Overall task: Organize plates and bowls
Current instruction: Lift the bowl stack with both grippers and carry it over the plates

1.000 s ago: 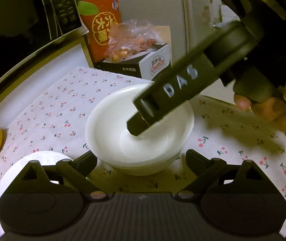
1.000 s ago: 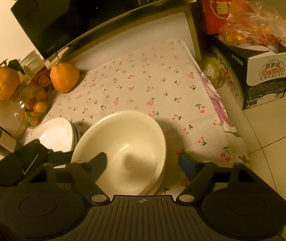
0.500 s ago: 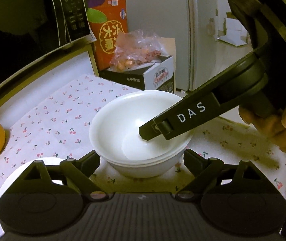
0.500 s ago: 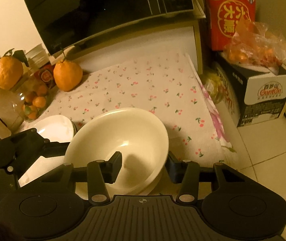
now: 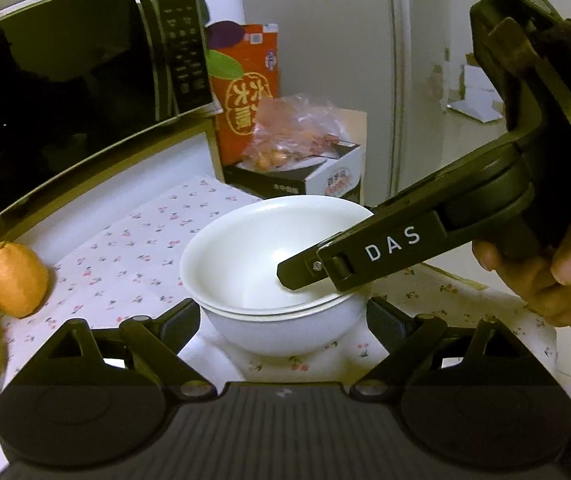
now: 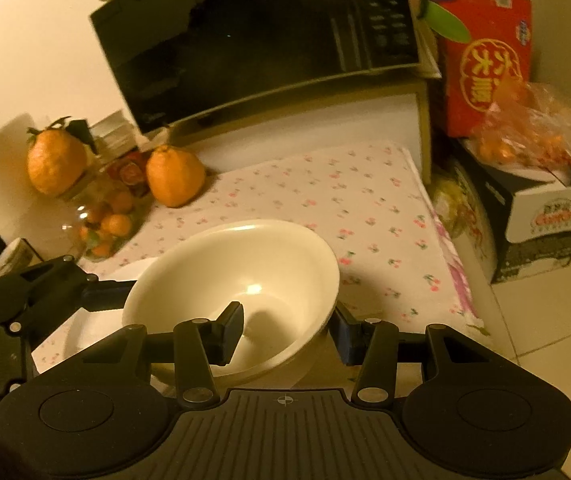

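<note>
Two nested white bowls (image 5: 269, 276) are held above the cherry-print cloth (image 5: 137, 240); they also show in the right wrist view (image 6: 237, 276). My right gripper (image 6: 289, 332) is shut on the bowls' rim, one finger inside, one outside. My left gripper (image 5: 283, 320) is open, its fingers apart just before the bowls, touching nothing. A white plate (image 6: 97, 324) lies on the cloth under the left gripper.
A black microwave (image 5: 65, 92) stands at the back. Oranges (image 6: 175, 176) and a glass jar of small fruit (image 6: 105, 220) sit at the left. A red carton (image 6: 485, 56) and a box with bagged fruit (image 6: 533, 184) stand right. Tiled floor lies beyond the cloth's right edge.
My right gripper closed on the bowls' rim and lifted them, tilting them. The left gripper stayed open and drew back a little.
</note>
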### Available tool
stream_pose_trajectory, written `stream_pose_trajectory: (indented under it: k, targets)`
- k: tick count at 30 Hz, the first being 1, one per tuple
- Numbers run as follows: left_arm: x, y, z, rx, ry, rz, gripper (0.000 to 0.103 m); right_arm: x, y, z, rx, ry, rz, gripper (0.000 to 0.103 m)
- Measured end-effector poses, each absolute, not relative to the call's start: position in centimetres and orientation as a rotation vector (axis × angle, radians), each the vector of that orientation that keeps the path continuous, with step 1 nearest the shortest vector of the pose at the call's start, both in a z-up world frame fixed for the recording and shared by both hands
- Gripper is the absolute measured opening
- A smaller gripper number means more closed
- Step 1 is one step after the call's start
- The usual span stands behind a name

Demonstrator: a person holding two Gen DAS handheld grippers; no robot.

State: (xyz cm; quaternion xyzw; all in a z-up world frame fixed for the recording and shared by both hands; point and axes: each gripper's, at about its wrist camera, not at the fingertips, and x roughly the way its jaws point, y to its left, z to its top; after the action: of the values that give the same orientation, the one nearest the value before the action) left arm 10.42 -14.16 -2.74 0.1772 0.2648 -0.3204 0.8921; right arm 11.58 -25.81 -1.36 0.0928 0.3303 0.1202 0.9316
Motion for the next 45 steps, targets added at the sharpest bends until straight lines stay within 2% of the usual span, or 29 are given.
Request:
stream_pose_trajectory:
  k: [18, 31, 45]
  targets:
    - [9.3, -8.3, -0.6, 0.336, 0.564, -0.558, 0.089, 11.8, -18.5, 0.5, 0.153, 0.651, 0.35, 0.046]
    - [9.6, -4.8, -1.8, 0.27, 0.602, -0.531, 0.089, 13.0, -14.0, -0.4, 0.101, 0.69, 0.377, 0.046]
    - [10.9, -5.0, -4.2, 0.314, 0.664, -0.517, 0.089, 14.3, -13.0, -2.6, 0.045, 0.741, 0.338, 0.046]
